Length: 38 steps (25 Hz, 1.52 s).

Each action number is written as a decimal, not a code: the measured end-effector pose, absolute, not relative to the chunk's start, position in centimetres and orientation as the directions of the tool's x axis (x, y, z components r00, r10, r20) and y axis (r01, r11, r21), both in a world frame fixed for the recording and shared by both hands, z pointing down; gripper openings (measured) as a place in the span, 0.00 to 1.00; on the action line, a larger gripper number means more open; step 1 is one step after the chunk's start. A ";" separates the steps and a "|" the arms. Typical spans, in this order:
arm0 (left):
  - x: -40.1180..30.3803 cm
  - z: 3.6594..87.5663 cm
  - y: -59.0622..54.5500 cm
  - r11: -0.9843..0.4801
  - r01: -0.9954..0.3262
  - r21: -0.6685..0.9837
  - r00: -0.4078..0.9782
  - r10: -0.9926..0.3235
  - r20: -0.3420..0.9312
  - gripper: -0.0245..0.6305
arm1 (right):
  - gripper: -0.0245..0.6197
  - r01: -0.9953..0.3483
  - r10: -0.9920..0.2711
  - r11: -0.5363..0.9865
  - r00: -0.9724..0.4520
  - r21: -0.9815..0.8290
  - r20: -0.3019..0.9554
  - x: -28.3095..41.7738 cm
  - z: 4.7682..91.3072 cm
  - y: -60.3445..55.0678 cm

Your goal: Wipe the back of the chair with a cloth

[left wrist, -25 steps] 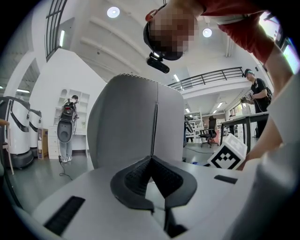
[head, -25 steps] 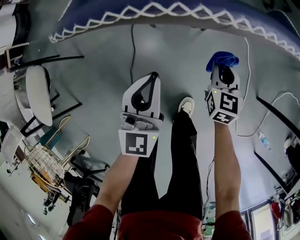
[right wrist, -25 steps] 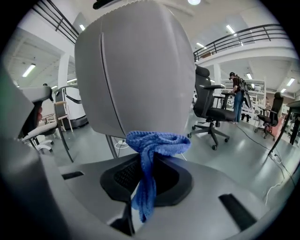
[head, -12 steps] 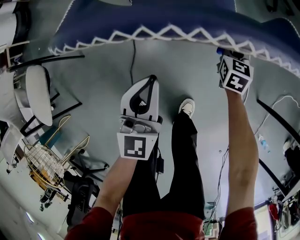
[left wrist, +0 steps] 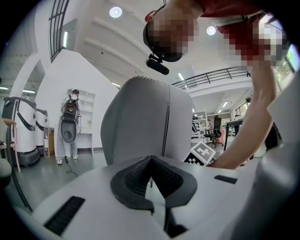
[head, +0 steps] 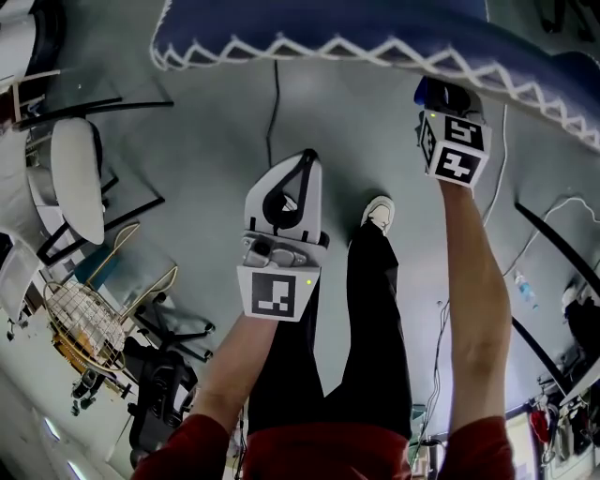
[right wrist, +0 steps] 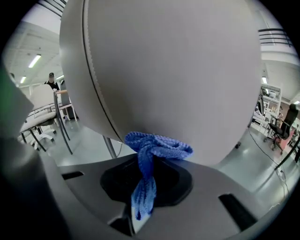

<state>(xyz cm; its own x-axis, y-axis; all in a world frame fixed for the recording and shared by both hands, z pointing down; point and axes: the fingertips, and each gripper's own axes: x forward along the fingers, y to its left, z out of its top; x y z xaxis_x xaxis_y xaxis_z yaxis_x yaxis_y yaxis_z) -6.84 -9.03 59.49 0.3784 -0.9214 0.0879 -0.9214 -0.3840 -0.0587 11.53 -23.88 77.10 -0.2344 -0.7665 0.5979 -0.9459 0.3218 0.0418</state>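
Observation:
The chair's dark blue upholstery with white zigzag stitching (head: 356, 28) arches across the top of the head view. Its pale grey back (right wrist: 178, 70) fills the right gripper view. My right gripper (head: 442, 94) reaches up to the chair's edge, shut on a blue knitted cloth (right wrist: 157, 145). The bunched cloth touches the grey back just above the jaws. My left gripper (head: 305, 157) hangs lower, apart from the chair, shut with nothing in it. In the left gripper view the grey chair back (left wrist: 140, 122) stands ahead of the shut left gripper (left wrist: 151, 159).
The person's black-trousered legs and a white shoe (head: 377, 211) stand between the arms. A white chair (head: 77, 183) and a wire basket (head: 80, 319) are at the left. A cable (head: 274, 103) runs over the grey floor. Another person (left wrist: 69, 126) stands far off.
My right gripper has carried the cloth up from over the floor to the chair's stitched edge. The left gripper has stayed almost still.

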 end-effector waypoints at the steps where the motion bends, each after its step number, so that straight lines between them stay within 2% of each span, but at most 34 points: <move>1: -7.4 59.4 -8.9 -0.382 -0.922 -0.058 0.377 -0.922 0.086 0.06 | 0.13 -0.944 -0.764 0.328 -0.240 0.040 0.599 10.6 77.1 -23.9; 12: -14.5 58.8 -7.2 -0.332 -0.942 -0.051 0.328 -0.942 0.075 0.06 | 0.13 -0.906 -0.741 0.416 -0.293 0.071 0.604 -0.3 76.3 -23.5; 17: -17.8 58.7 -6.3 -0.305 -0.951 -0.046 0.301 -0.951 0.077 0.06 | 0.13 -0.847 -0.718 0.524 -0.383 0.089 0.580 -8.0 74.7 -22.8; 23: -21.3 58.6 -5.4 -0.266 -0.963 -0.039 0.262 -0.962 0.081 0.06 | 0.13 -0.821 -0.687 0.568 -0.437 0.055 0.580 -14.8 74.0 -22.0; 32: -22.6 58.1 -4.9 -0.275 -0.960 -0.048 0.270 -0.959 0.083 0.06 | 0.13 -0.841 -0.693 0.541 -0.429 0.024 0.580 -15.4 73.3 -21.2; 38: -20.7 57.6 -5.2 -0.308 -0.950 -0.044 0.304 -0.949 0.085 0.06 | 0.13 -0.867 -0.732 0.498 -0.430 -0.016 0.528 -12.0 70.5 -18.6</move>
